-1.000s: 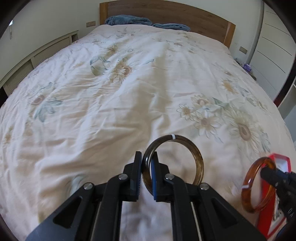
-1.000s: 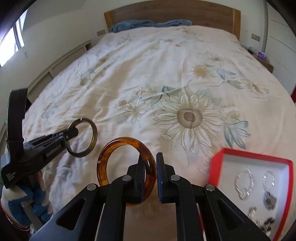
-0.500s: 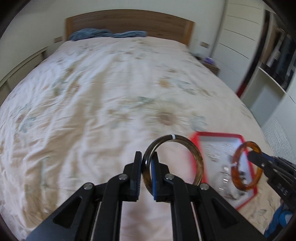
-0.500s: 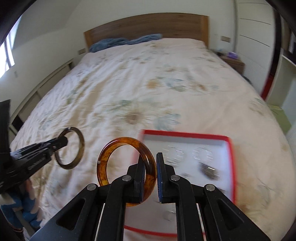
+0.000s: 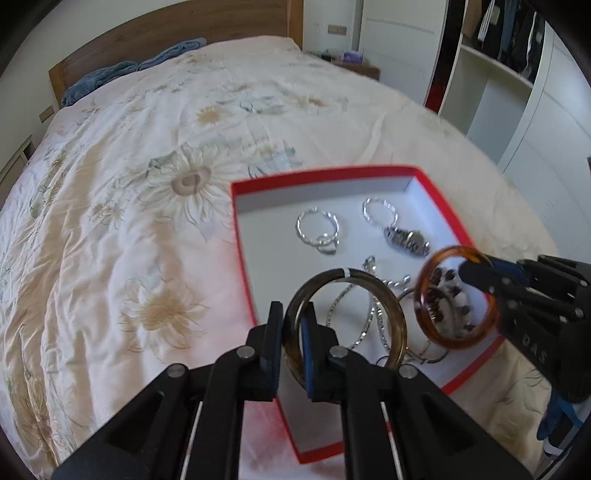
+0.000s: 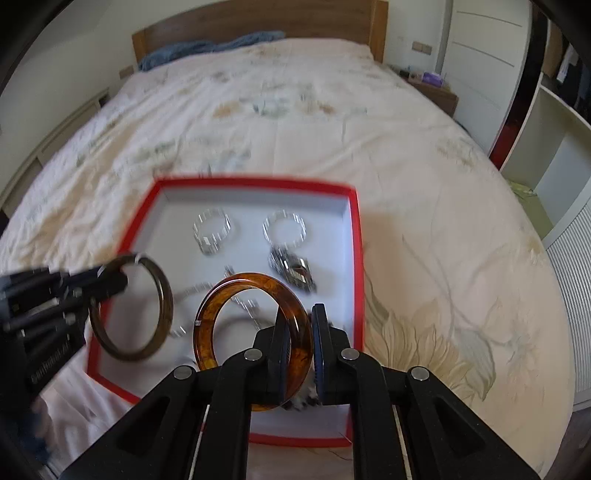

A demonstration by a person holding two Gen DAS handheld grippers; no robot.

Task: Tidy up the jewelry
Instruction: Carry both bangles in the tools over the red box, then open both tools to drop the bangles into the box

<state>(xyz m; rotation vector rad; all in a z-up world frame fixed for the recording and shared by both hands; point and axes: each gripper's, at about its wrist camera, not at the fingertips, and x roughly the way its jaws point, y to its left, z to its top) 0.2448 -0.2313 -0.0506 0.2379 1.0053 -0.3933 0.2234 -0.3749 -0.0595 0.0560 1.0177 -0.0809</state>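
Nearest to us, the left gripper [image 5: 292, 347] has its jaws pinched on the rim of a dark olive-brown bangle [image 5: 391, 314]. The ring stands on edge above the near left part of the box, its open face turned toward us in the left wrist view, a small pale band at its top.

Just to its right, the right gripper [image 6: 299, 349] has its jaws pressed on the near right rim of an amber tortoiseshell bangle [image 6: 236, 286]. This ring also stands upright, tilted a little, and hangs over the near middle of the box. The two bangles are close together but apart.

Below them lies the red-rimmed box [image 6: 357, 258] with a white floor, resting on the flowered bedspread [image 6: 443, 206]. On its floor we see two silver hoops [image 5: 317, 226] toward the far side, a metal watch [image 5: 406, 238] to their right, and chains and dark beads nearer, partly hidden behind the bangles.

Farther off are blue folded cloths [image 5: 122, 72] against the wooden headboard [image 5: 166, 33], and white shelving [image 5: 491, 85] at far right.
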